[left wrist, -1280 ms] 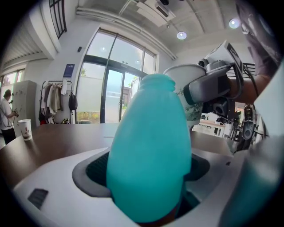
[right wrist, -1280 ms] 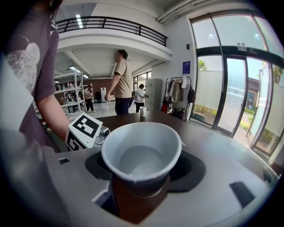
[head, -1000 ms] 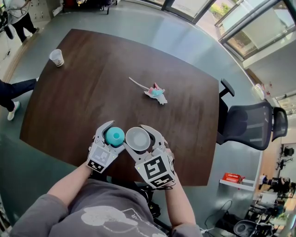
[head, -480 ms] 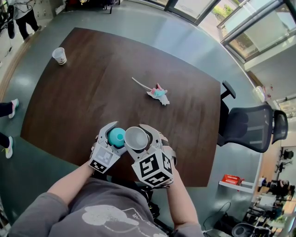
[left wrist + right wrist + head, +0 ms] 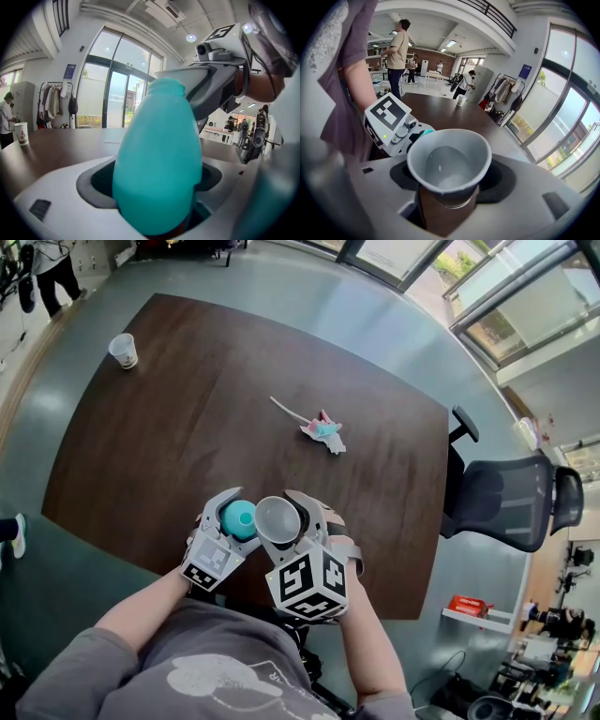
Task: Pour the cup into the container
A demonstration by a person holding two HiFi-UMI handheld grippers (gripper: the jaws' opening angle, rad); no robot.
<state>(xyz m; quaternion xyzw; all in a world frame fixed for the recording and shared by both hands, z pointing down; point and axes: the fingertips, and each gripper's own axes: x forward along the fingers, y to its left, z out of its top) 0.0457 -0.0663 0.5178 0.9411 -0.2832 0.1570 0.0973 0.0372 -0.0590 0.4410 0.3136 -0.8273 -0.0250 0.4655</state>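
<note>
In the head view both grippers hang close together over the near edge of the dark wooden table (image 5: 187, 427). My left gripper (image 5: 237, 518) is shut on a teal container (image 5: 236, 517) with a narrow open neck; it fills the left gripper view (image 5: 157, 159). My right gripper (image 5: 279, 519) is shut on a grey paper cup (image 5: 278, 518), which leans left with its rim against the container's mouth. In the right gripper view the cup (image 5: 449, 164) shows its pale inside, and the container's teal rim (image 5: 426, 132) peeks out behind it.
A white paper cup (image 5: 123, 350) stands at the table's far left corner. A crumpled pink and teal thing with a thin stick (image 5: 322, 430) lies mid-table. A black office chair (image 5: 506, 498) stands right of the table. People stand in the background.
The right gripper has rolled so that its marker cube faces up more, and the cup has tipped left toward the teal container. The left gripper has stayed put.
</note>
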